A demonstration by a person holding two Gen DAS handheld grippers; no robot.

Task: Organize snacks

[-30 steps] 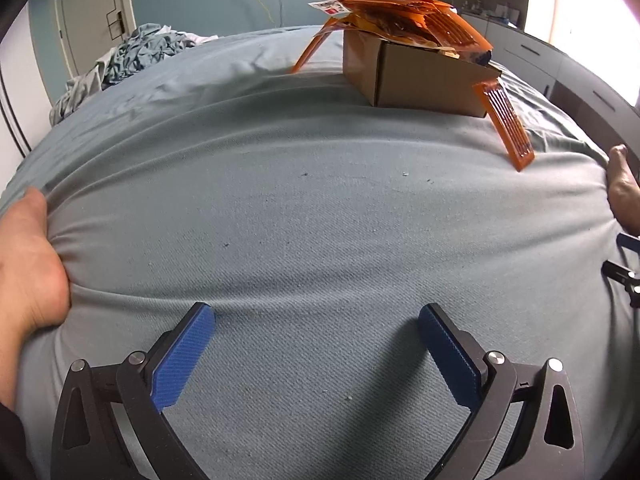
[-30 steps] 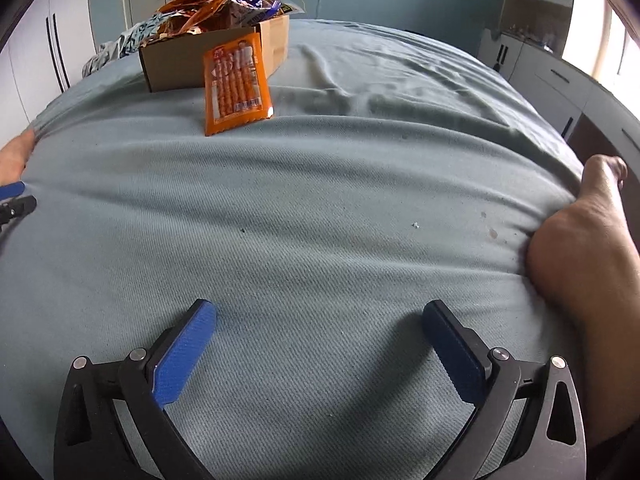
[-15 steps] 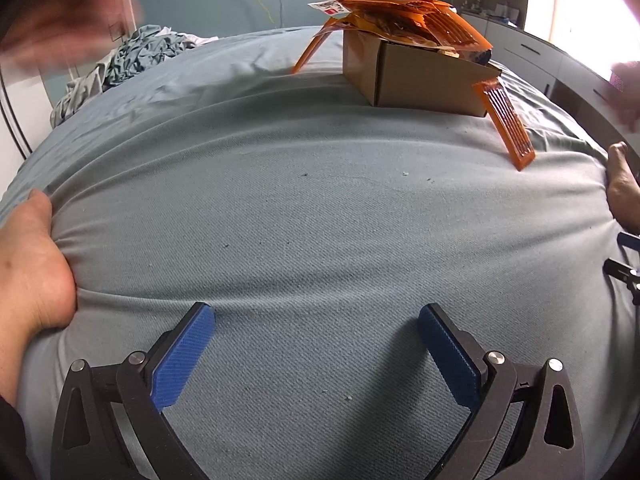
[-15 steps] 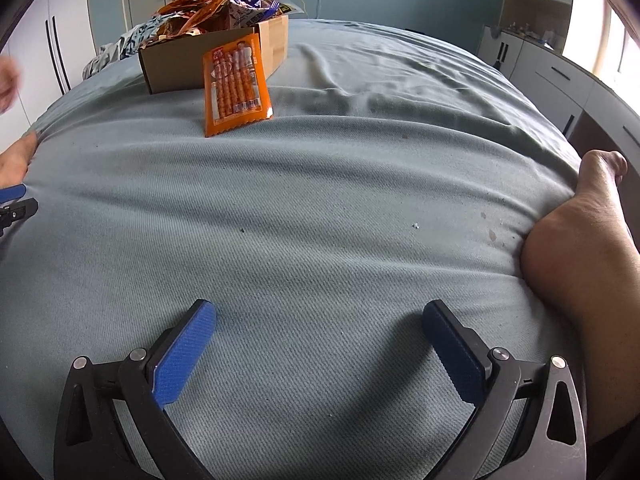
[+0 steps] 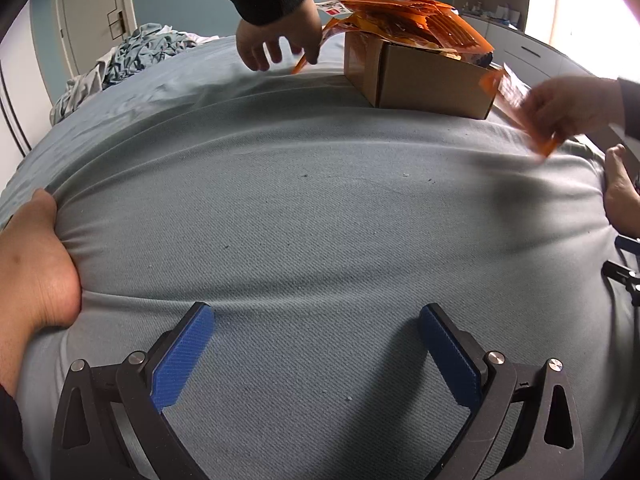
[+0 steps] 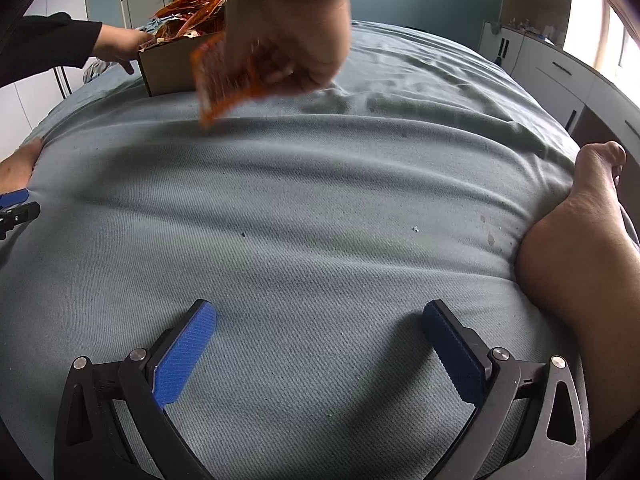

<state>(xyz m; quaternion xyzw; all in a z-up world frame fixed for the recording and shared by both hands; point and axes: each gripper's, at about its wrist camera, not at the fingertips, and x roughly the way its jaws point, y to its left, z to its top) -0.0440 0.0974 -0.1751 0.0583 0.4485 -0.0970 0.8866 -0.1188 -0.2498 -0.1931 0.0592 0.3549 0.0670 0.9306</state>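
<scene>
**Bed with snack box, bare hands at work**

On the blue-grey bed [image 5: 320, 208], a cardboard box [image 5: 424, 80] overflows with orange snack packets [image 5: 412, 20]. The right hand [image 6: 288, 36] lifts one packet [image 6: 224, 80]; the left hand [image 5: 276, 40] touches another. Left gripper [image 5: 316, 356] and right gripper [image 6: 320, 356] lie with jaws released, empty.

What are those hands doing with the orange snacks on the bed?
Two bare hands are reaching in. One hand has picked up an orange snack packet beside the cardboard box, which is heaped with more orange packets. The other hand is reaching for a packet at the box's far side. The left hand-held gripper and right hand-held gripper sit open and empty on the bed.
</scene>
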